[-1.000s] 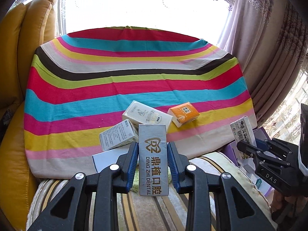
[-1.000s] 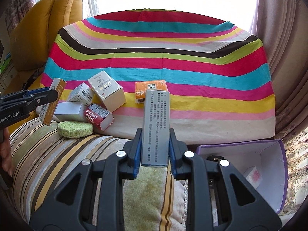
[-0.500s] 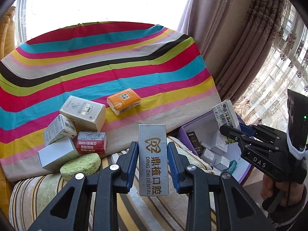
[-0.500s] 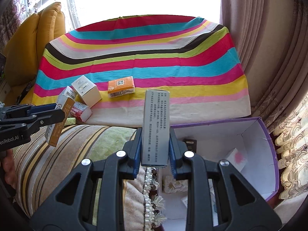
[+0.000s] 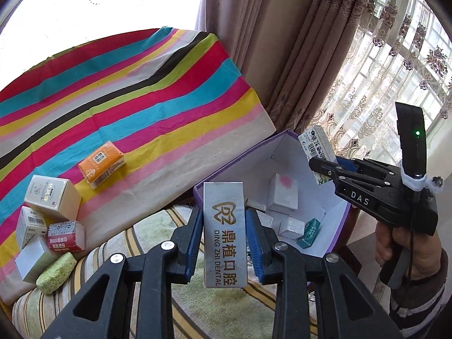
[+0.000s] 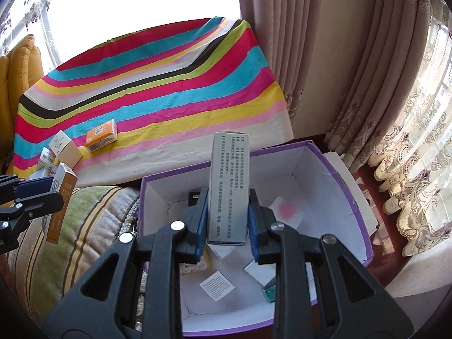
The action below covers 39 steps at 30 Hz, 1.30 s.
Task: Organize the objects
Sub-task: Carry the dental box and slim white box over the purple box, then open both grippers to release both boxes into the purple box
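Jaws of both grippers are clamped on cartons. The left gripper (image 5: 224, 236) pinches a silver dental carton (image 5: 225, 234) across its narrow faces, low on its length, so most of the carton stands free above the pads. The right gripper (image 6: 228, 216) pinches a grey printed carton (image 6: 229, 186) the same way, near its lower end.

Both cartons appear to be thin paperboard, judged light and probably part hollow. They should be stiff along the edges but liable to crush if squeezed on the broad faces. The glossy finish could slip against the pads. The narrow-face hold is the sound one.

The grey printed carton hangs over the open purple storage box (image 6: 354, 197), which already holds several small packets. The silver dental carton sits near that box's (image 5: 234, 163) near corner, not clearly over the opening.

On the striped cloth (image 5: 141, 90) remain an orange packet (image 5: 101, 163), a white-and-gold box (image 5: 52, 196), a red packet (image 5: 66, 236) and a green sponge (image 5: 56, 272), well apart from the box.
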Available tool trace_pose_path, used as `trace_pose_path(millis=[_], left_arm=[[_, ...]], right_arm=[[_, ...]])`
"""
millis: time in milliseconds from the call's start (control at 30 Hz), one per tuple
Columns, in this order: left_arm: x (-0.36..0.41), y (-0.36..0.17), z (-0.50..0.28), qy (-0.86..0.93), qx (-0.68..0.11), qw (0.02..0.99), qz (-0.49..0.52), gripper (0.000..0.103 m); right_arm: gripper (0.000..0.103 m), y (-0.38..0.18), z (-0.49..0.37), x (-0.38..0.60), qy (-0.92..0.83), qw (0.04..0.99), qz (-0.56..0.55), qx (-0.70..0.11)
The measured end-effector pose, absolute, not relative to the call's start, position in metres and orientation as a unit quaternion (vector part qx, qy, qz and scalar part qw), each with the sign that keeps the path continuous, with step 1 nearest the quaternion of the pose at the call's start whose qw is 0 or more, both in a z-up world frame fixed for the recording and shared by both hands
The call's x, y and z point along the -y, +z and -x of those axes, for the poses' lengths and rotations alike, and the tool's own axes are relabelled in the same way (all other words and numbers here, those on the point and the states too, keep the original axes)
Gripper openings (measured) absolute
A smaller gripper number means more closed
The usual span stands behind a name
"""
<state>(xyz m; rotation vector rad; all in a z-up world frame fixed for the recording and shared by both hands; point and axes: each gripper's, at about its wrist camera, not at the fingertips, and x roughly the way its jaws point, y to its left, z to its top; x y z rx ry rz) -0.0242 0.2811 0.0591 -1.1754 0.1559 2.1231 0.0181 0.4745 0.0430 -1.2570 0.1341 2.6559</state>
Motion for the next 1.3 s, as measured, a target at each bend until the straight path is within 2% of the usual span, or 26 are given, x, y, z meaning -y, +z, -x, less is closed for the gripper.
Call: trace_pose_path(millis=[467,567,633,667,700,1300], left_arm=[[-0.329,0.055,0.015,0.789,-0.068,0.402,0.461,0.034],[-0.331,0.053,0.014,0.784,-0.065,0.407,0.464,0.045],[-0.329,0.053,0.015,0.784,-0.059,0.406,0.465,0.051],[-0.327,0.054,0.015,0.786,-0.058,0.405,0.465,0.052],[-0.326,0.054,0.016,0.787,-0.057,0.402,0.464,0.052],[-0.29,0.056,0.029,0.802,-0.026,0.368,0.469,0.052]], right_arm=[[0.029,0.047,-0.03,-0.515,0.898,0.148,0.41,-0.064],[0.031,0.048,-0.029,-0.515,0.899,0.145,0.407,-0.068],[0.043,0.049,-0.03,-0.514,0.901,0.138,0.404,-0.072],[0.056,0.05,-0.03,-0.513,0.903,0.136,0.402,-0.073],[0.063,0.051,-0.031,-0.512,0.904,0.136,0.399,-0.073],[0.064,0.052,-0.022,-0.487,0.906,0.112,0.407,-0.04]])
